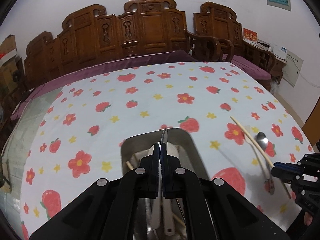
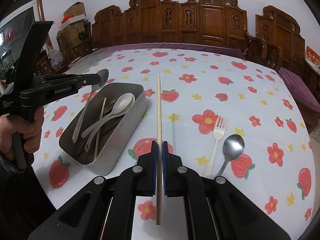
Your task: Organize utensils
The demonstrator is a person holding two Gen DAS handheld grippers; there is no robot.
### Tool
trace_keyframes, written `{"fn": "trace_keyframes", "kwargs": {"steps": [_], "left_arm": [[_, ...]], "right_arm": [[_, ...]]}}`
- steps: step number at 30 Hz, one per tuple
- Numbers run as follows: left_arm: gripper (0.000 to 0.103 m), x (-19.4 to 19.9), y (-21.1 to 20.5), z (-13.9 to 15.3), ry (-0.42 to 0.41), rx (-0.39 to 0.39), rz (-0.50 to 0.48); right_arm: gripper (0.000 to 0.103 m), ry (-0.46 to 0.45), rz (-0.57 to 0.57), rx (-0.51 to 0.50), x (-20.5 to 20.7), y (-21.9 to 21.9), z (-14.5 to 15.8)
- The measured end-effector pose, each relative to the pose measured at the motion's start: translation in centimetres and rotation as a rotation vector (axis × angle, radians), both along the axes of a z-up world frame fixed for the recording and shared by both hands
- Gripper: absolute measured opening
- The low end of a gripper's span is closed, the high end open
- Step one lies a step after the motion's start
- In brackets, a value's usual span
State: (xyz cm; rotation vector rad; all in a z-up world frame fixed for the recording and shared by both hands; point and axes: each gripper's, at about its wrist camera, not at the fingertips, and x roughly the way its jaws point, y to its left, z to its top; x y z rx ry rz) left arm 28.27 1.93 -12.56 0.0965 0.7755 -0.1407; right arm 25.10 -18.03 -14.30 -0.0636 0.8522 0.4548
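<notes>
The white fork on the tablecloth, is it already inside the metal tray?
No, the white fork lies on the flowered tablecloth beside a metal spoon, well apart from the metal tray.

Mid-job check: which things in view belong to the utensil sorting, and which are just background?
Job:
- metal tray holding white spoons
- metal spoon in left gripper
- chopstick in right gripper
- white fork and second metal spoon on the cloth

Background:
- carved wooden bench
- cardboard boxes
</notes>
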Motion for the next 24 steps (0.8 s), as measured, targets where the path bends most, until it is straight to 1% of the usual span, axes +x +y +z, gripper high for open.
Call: {"fn": "trace_keyframes", "kwargs": {"steps": [3,10,13,21,24], "left_arm": [[0.001,0.0,0.9,-0.8,0.016,-0.014,0.003],[0.001,0.5,2.5,-3.0,0.053,0.014,0.021],[0.001,0.8,3.0,-3.4,0.077,0.011,0.022],[0.001,1.2,3.5,-4.0,0.092,-0.018,0.037],[0.001,1.4,3.3,-4.4,0.099,-0.018,0.040]], "right_arm": [[0.006,0.006,0.005,-0.009,0.1,0.7,-0.2],[0.006,0.010,0.019,-0.021,-0.1,1.8,-0.4],[0.006,0.006,0.025,-0.020,-0.3,1.9,-0.2],[0.006,0.002,0.024,-0.018,-0.9,1.6,0.1],[0.006,0.002,0.020,-0.020,-1.2,1.3,0.2]]}}
